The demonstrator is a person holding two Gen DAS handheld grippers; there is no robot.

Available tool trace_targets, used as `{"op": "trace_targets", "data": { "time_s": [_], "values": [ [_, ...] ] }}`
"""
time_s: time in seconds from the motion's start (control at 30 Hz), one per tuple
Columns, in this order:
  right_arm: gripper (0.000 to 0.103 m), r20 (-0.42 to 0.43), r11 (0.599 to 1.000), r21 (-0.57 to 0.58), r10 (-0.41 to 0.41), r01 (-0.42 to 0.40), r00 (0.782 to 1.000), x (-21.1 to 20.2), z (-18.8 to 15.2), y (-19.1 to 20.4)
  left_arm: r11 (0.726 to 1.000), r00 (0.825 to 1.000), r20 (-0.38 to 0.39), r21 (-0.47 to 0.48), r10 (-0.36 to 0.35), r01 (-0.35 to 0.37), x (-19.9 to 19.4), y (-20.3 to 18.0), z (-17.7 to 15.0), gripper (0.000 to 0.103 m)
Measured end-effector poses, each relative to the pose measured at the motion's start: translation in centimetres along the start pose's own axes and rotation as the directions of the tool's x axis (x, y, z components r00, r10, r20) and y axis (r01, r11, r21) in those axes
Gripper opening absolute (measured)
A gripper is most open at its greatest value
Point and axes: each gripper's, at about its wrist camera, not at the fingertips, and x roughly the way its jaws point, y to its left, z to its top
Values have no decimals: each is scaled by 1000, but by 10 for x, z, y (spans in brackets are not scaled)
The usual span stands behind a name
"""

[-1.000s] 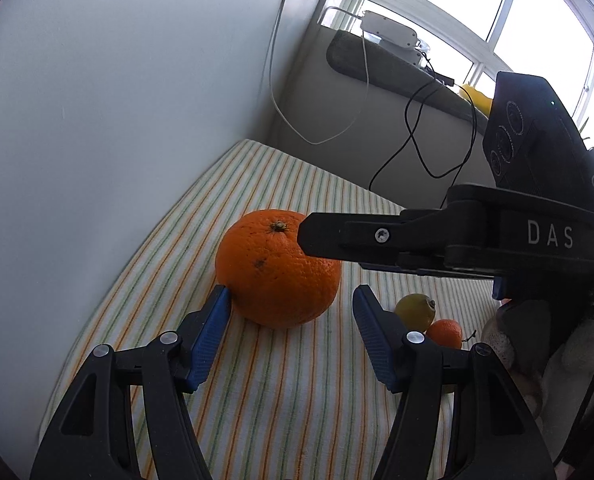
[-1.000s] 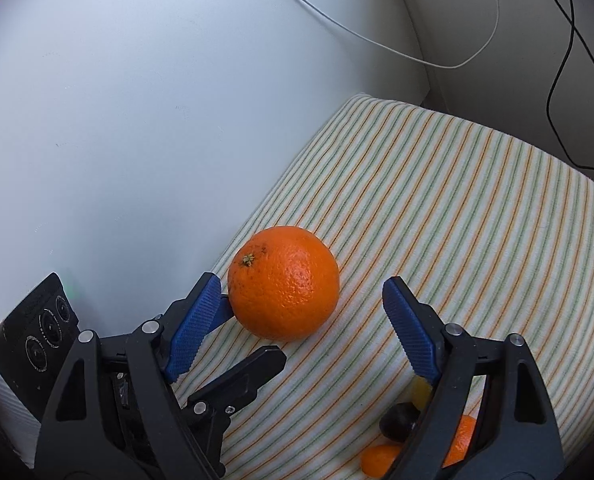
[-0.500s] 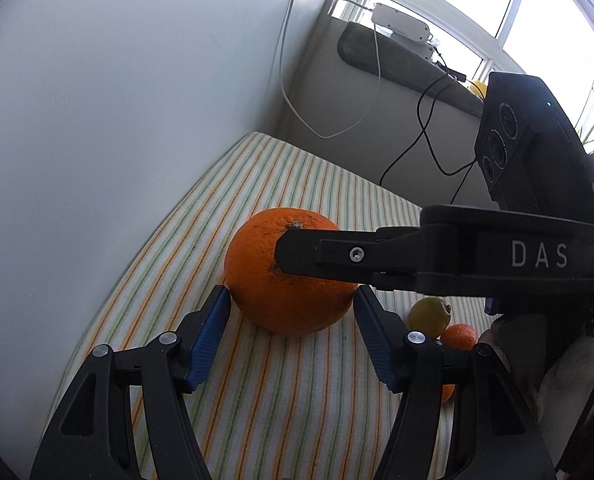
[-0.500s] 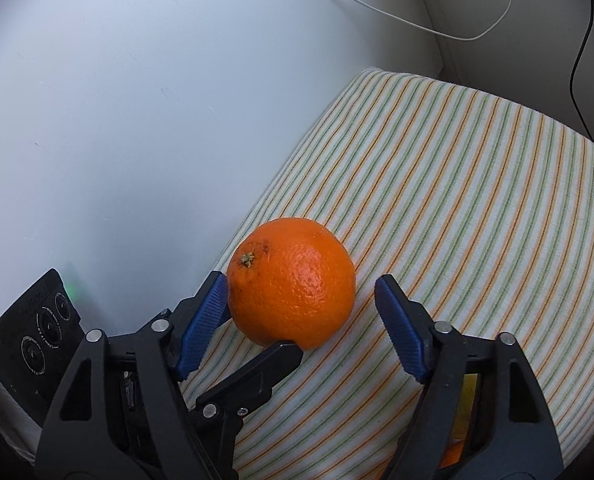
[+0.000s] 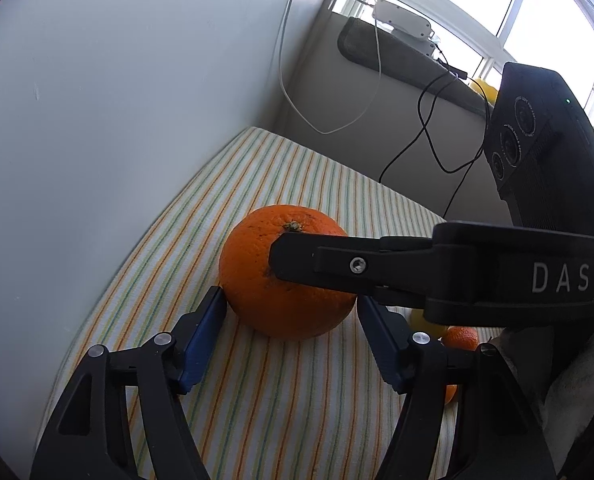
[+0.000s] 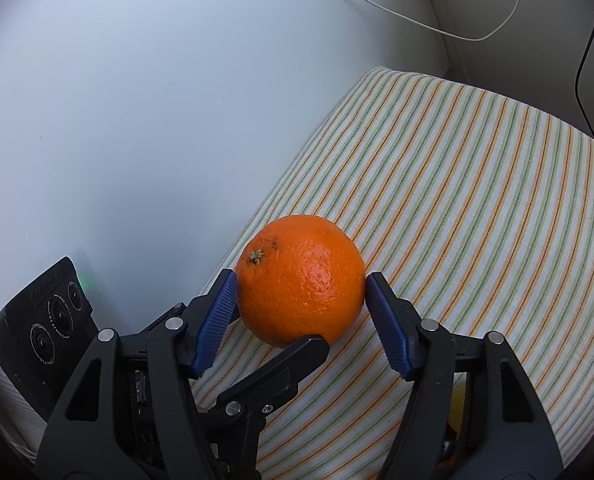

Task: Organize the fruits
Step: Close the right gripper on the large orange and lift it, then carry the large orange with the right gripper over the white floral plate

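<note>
A white wall (image 6: 137,100) runs close along one side of the striped cloth (image 6: 477,184), with a grey ledge and dangling cables (image 5: 429,148) at the far end under a bright window.

Now to the right gripper (image 6: 301,296): its blue pads bracket the orange (image 6: 301,280) on both flanks, each pad right at the skin or touching it. I can't say whether it's clenched on the fruit or merely closing, so call that one unclear. The orange rests on the cloth, stem tilted toward the wall, sitting near the cloth's wall-side edge.

The left gripper (image 5: 293,320) is spread wide, jaws released, holding nothing, its pads low on either side of the same orange, the left one at the peel, the right one apart from it. One finger of the right gripper crosses in front of the fruit in that view.

Further out, a lemon (image 5: 421,322) and a small mandarin (image 5: 461,338) lie beside each other on the cloth, partly hidden behind the gripper.

Progress, by my reckoning: early. The orange is about to be picked, nothing shows as sorted, and no bowl or tray is in sight.

Room to move: the wall is tight on that side and two grippers crowd one fruit, so lifting straight up and away from the wall looks clearest. Plenty of bare cloth lies toward the ledge.
</note>
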Motion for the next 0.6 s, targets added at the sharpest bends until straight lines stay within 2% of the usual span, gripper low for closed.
{"op": "trace_targets", "data": {
  "time_s": [0.6],
  "values": [
    [68, 41, 1000, -8, 11, -11, 999, -32, -6, 6, 999, 998, 57, 48, 8, -11, -24, -26, -3, 67]
  ]
}}
